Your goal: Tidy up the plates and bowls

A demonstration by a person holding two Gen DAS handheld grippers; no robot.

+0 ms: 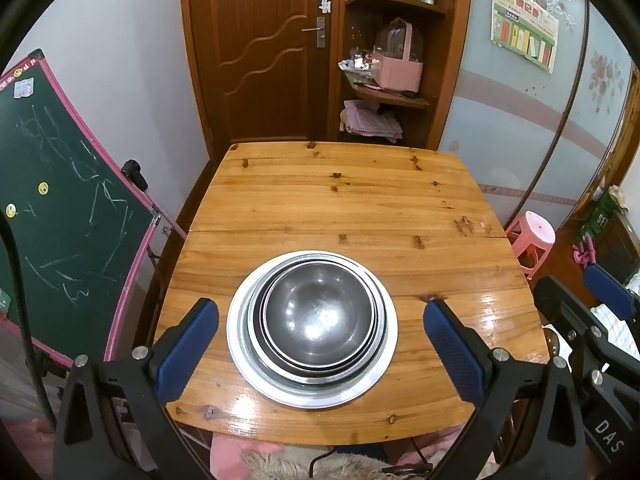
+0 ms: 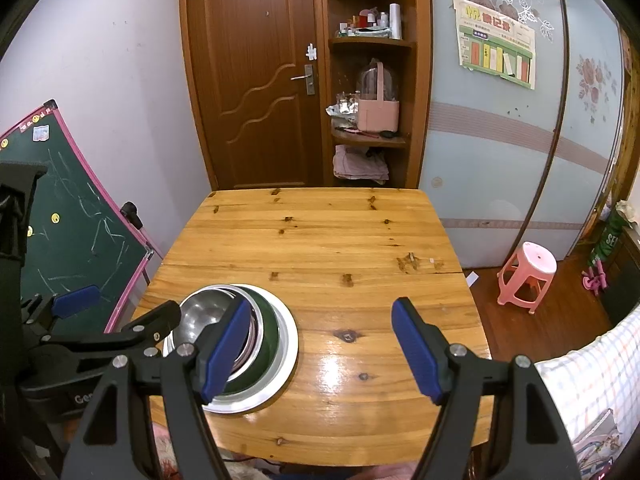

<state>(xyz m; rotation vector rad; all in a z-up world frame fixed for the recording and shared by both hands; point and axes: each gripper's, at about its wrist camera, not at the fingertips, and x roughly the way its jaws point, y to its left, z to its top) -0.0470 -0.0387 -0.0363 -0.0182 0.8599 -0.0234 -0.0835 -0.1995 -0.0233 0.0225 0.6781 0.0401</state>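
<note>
Sitting nested near the surface's front edge, the stack of plates and bowls lies centred ahead of the left gripper, to the left of the right gripper; both jaws stand wide, empty.

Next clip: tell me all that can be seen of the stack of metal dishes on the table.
The stack is nested steel dishware: a wide, flat silvery plate at the bottom, several dishes inside it, one showing a dark green wall in the right wrist view, and a shiny grey bowl on top, upright and empty. It sits near the near edge of the wooden table. Nothing but the table touches it.
</note>
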